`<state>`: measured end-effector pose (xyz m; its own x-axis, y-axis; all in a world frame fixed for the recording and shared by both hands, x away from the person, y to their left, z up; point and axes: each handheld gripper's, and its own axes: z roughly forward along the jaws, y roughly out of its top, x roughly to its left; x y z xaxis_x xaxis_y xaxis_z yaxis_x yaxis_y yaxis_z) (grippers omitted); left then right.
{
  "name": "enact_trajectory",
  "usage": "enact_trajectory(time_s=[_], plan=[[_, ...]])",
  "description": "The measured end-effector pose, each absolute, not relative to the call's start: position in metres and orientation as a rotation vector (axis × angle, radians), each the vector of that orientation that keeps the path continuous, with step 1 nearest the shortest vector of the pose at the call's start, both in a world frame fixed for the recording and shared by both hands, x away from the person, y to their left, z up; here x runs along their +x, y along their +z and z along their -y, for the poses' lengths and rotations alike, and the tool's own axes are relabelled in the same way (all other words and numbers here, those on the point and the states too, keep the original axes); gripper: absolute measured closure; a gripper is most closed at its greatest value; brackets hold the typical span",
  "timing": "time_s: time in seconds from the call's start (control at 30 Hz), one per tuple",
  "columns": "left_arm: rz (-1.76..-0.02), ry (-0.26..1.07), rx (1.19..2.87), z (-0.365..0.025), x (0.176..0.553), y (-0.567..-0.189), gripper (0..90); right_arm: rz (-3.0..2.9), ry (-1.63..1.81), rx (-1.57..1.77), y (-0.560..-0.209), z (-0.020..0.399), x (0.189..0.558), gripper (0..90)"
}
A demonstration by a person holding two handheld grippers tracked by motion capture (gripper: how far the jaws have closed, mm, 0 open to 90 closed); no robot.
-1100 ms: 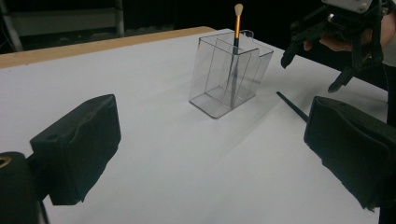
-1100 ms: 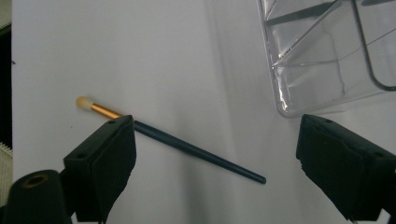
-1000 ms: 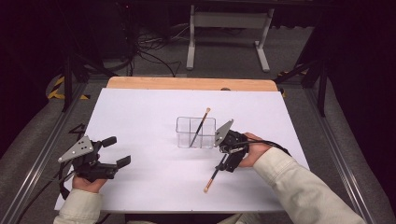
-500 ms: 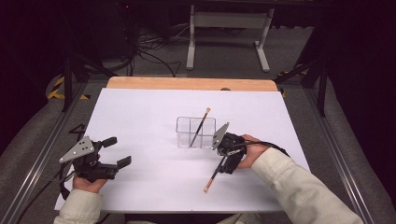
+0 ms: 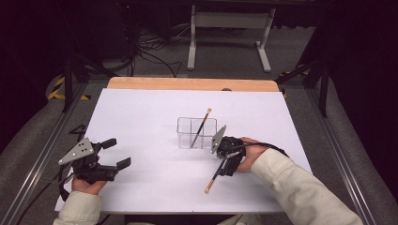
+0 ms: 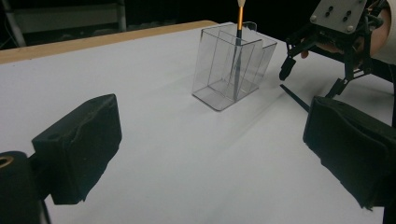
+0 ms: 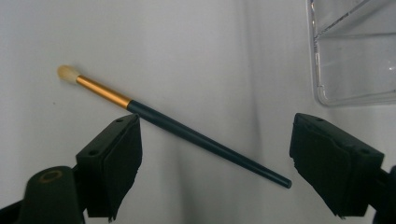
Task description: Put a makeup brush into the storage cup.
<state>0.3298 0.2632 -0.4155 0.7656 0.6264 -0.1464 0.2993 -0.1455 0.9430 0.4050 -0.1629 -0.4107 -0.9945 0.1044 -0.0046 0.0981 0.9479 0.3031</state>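
In the right gripper view, the right gripper (image 7: 212, 158) hangs over a brush (image 7: 187, 132) lying flat on the white table (image 7: 154, 42). Its jaws stand wide and have just been closing a little; the brush handle lies between them, ungripped. In the high view the brush (image 5: 213, 178) sits right of lower centre, just below the clear organizer (image 5: 197, 133), which holds a second brush (image 5: 201, 126). At lower left, the left gripper (image 5: 115, 153) is spread wide, holding nothing. No readable writing.

Left tool (image 5: 115, 153) held low with jaws wide apart, right tool (image 7: 215, 154) pointing down, jaws just been closing, gap wide
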Motion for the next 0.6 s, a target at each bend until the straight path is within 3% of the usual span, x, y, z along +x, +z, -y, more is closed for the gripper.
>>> enact_trajectory(time_s=[0.6], plan=[[-0.730, 0.313, 1.736, -0.2634, 0.3321, -0.4167, 5.1, -3.127, 0.406, 0.102, -0.4203, 0.1586, 0.4043, 25.1]])
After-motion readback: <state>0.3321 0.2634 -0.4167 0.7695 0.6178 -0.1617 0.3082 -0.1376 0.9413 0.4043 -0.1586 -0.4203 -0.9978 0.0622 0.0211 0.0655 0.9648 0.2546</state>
